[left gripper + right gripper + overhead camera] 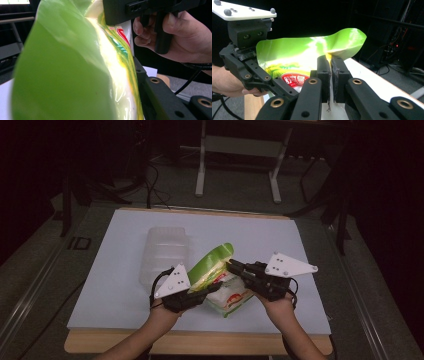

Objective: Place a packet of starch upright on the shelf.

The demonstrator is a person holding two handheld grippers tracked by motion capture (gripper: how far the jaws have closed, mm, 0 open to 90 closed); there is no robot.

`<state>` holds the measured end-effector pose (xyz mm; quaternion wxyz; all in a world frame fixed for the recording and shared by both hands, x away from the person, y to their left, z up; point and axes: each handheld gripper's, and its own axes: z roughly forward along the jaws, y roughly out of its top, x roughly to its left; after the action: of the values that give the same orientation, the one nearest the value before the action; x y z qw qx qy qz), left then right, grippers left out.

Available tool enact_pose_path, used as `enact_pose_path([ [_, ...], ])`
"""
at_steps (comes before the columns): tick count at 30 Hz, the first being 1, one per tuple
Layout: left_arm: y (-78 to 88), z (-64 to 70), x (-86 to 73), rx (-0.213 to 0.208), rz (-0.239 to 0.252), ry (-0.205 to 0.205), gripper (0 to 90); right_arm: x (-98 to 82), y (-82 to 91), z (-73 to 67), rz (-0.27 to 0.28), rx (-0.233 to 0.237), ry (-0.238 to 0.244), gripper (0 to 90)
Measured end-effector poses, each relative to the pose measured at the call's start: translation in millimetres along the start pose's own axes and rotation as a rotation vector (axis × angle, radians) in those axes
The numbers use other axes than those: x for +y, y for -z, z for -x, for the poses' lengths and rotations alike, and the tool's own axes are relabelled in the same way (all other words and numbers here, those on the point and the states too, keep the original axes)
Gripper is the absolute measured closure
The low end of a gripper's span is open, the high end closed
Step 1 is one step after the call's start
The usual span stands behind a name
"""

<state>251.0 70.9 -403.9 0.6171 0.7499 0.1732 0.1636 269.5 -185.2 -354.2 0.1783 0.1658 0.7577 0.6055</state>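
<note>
A green snack bag with a red and white label hangs tilted over the white table top, held from both sides. My left gripper is shut on the bag's lower left part; in the left gripper view the glossy green bag lies against one black jaw. My right gripper is shut on the bag's right edge. In the right gripper view its two pads pinch the bag's seam, and the left gripper's body stands at the left.
A clear plastic container lies on the table behind and to the left of the bag. The table's wooden front edge runs near the person's forearms. A metal frame stands on the floor beyond the table.
</note>
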Motion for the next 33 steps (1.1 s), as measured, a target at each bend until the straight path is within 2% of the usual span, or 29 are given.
enact_pose_path([
  [3, 1.8, -2.5, 5.6, 0.003, -0.003, -0.017, 75.4, 2.4, 3.3, 3.0, 0.020, 0.011, -0.013, 83.1],
  [5, 3.6, -4.0, 9.0, 0.019, -0.011, -0.033, 75.6, 4.6, 7.7, 5.4, 0.038, 0.009, -0.032, 74.9],
  [8, 7.6, -6.0, 12.6, 0.038, -0.012, -0.032, 76.1, 8.6, 17.7, 9.9, 0.053, 0.008, -0.059, 65.4],
  [10, 10.3, -8.0, 15.1, 0.042, -0.008, -0.041, 76.2, 8.9, 23.7, 11.6, 0.059, -0.020, -0.055, 59.3],
  [14, 16.1, -15.0, 22.6, 0.056, -0.002, -0.059, 76.3, 3.4, 33.1, 16.9, 0.057, -0.046, -0.071, 56.9],
  [17, 21.3, -25.9, 28.5, 0.070, 0.012, -0.063, 76.3, -2.7, 37.6, 20.0, 0.049, -0.051, -0.090, 51.6],
  [19, 24.9, -36.0, 33.1, 0.056, 0.018, -0.078, 76.5, -6.7, 39.2, 21.4, 0.036, -0.056, -0.099, 42.0],
  [22, 30.5, -47.4, 40.6, 0.051, 0.028, -0.097, 76.5, -14.6, 40.7, 23.8, 0.040, -0.048, -0.125, 22.5],
  [23, 33.5, -52.2, 44.5, 0.049, 0.032, -0.111, 76.5, -16.2, 40.8, 24.1, 0.034, -0.053, -0.123, 18.6],
  [24, 33.5, -52.2, 44.5, 0.049, 0.032, -0.111, 76.5, -16.2, 40.8, 24.1, 0.034, -0.053, -0.123, 18.6],
  [25, 38.2, -60.4, 50.8, 0.038, 0.037, -0.128, 76.6, -22.9, 43.1, 25.2, 0.052, -0.071, -0.114, 13.8],
  [28, 44.3, -73.3, 58.1, 0.024, 0.035, -0.134, 76.5, -28.5, 45.7, 28.4, 0.050, -0.054, -0.133, 13.7],
  [32, 51.1, -92.0, 65.0, 0.026, 0.000, -0.166, 76.6, -33.1, 48.9, 30.5, 0.043, -0.053, -0.149, 13.9],
  [33, 52.3, -96.0, 65.8, 0.030, -0.007, -0.163, 76.6, -33.9, 49.8, 30.9, 0.041, -0.050, -0.155, 14.0],
])
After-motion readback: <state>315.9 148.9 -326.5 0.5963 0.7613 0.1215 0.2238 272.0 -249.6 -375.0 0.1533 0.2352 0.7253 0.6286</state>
